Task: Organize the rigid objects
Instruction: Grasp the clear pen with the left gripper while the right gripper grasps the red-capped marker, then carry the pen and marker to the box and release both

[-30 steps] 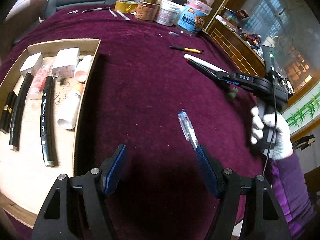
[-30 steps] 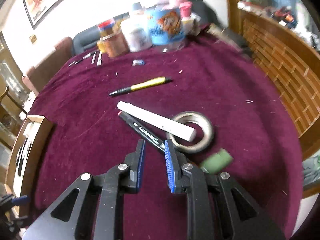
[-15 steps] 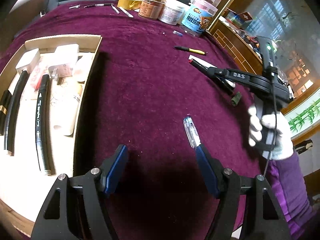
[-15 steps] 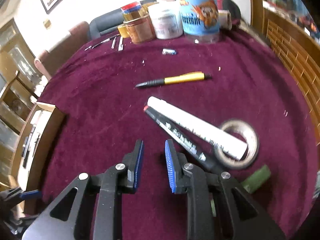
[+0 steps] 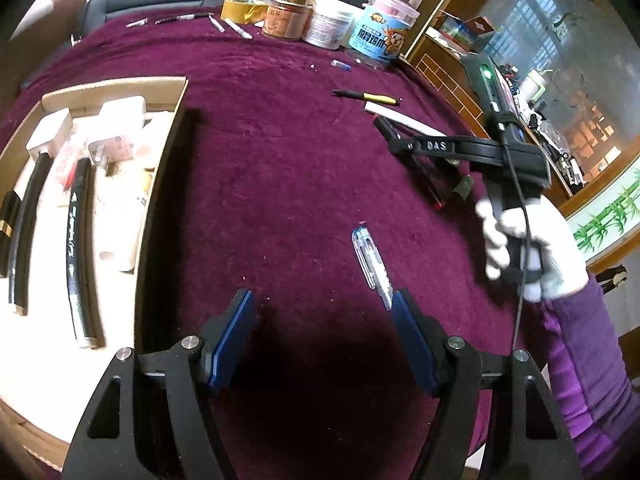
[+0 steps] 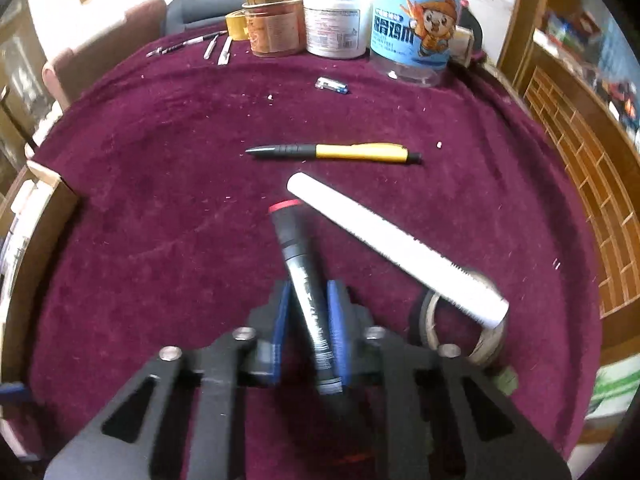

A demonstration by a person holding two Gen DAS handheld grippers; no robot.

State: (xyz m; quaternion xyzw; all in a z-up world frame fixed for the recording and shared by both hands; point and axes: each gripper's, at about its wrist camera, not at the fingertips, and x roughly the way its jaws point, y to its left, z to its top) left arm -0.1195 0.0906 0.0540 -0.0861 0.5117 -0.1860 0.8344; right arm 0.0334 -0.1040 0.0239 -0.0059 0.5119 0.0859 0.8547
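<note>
A black marker (image 6: 298, 252) with a red end lies on the maroon cloth between my right gripper's (image 6: 308, 288) blue pads. The jaws are closing and the pads press on its barrel. Beside it a white marker (image 6: 392, 248) rests on a tape roll (image 6: 486, 344). A yellow pen (image 6: 352, 152) lies further back. My left gripper (image 5: 322, 300) hangs open over bare cloth, with a clear pen (image 5: 370, 260) just ahead of its right fingertip. In the left wrist view the right gripper (image 5: 400, 146) is held by a gloved hand (image 5: 532, 248).
A cardboard tray (image 5: 164, 184) at the left holds black markers, white plugs and small bottles. Jars and tubs (image 5: 376, 36) stand along the far edge with a yellow tape roll (image 5: 244, 10). A small green piece (image 6: 506, 380) lies by the tape roll. Wooden shelving stands at the right.
My right gripper has moved over the black marker and its jaws have narrowed onto the barrel; the marker now points away between them. The left gripper has stayed open and nearly still.
</note>
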